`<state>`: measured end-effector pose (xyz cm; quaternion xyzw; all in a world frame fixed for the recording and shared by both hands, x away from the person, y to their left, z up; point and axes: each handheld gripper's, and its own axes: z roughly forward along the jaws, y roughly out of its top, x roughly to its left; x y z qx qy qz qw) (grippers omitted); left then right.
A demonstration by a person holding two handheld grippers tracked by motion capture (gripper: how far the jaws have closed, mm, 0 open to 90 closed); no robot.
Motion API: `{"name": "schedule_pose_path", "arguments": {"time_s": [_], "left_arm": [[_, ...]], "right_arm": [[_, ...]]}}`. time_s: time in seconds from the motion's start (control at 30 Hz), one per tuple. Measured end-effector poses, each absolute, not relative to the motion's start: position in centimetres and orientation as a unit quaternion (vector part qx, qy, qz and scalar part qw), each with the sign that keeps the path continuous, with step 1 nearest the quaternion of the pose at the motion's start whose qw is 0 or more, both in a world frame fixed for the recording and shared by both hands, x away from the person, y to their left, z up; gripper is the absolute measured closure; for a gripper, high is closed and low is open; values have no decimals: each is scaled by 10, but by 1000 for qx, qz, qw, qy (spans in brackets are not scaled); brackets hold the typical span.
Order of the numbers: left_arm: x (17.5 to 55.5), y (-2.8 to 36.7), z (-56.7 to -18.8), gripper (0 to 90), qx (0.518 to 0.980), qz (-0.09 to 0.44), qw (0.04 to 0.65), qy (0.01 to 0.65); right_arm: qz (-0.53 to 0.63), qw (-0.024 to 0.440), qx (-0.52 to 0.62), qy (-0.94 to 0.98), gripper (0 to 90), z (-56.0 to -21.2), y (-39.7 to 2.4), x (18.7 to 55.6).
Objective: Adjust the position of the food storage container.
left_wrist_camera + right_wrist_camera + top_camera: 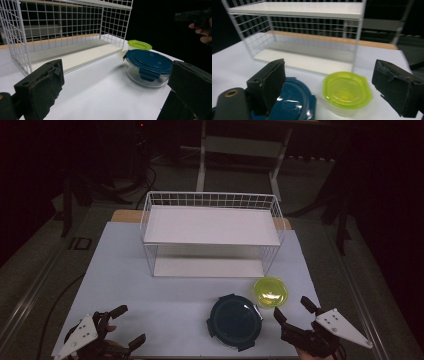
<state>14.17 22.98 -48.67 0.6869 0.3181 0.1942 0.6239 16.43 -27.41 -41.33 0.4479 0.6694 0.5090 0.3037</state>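
A round glass container with a dark blue clip lid [234, 320] [148, 67] [292, 103] sits near the table's front edge. Beside it to the right stands a smaller container with a yellow-green lid [270, 292] [139, 45] [346, 91]. My left gripper [127, 324] [116, 87] is open at the front left, empty, well apart from both. My right gripper [294, 309] [337, 86] is open at the front right, its jaws just short of the yellow-green container, touching nothing.
A white wire rack [210, 234] [62, 32] [307, 30] with two shelves stands at the middle back of the white table [165, 295]. A wooden strip [125, 215] runs behind it. Dark floor and stands surround the table.
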Motion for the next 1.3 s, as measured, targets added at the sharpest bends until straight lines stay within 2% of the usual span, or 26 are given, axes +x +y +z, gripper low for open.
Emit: {"name": "schedule_pose_path", "arguments": {"time_s": [0.13, 0.27, 0.3, 0.4, 0.47, 0.57, 0.77, 1.13, 1.3], "left_arm": [[142, 229, -487, 2, 688, 195, 623, 318], [142, 229, -487, 1, 688, 194, 623, 318], [142, 230, -487, 1, 688, 193, 623, 318], [142, 230, -487, 2, 688, 193, 623, 318], [142, 230, -487, 1, 688, 193, 623, 318], [142, 230, -487, 2, 688, 193, 623, 317], [143, 230, -487, 2, 688, 194, 623, 317], [143, 230, -487, 2, 690, 193, 622, 317], [143, 230, -487, 2, 690, 193, 621, 317]], "right_arm": [[505, 289, 432, 689, 116, -406, -276, 173], [500, 266, 421, 709, 158, -402, -277, 181], [501, 256, 418, 713, 221, -403, -278, 183], [481, 257, 412, 730, 312, -408, -277, 185], [473, 239, 409, 743, 353, -414, -276, 187], [457, 223, 408, 758, 482, -426, -274, 187], [437, 186, 413, 777, 671, -448, -275, 186], [397, 128, 415, 809, 898, -479, -275, 179], [392, 108, 407, 818, 900, -486, -273, 177]]}}
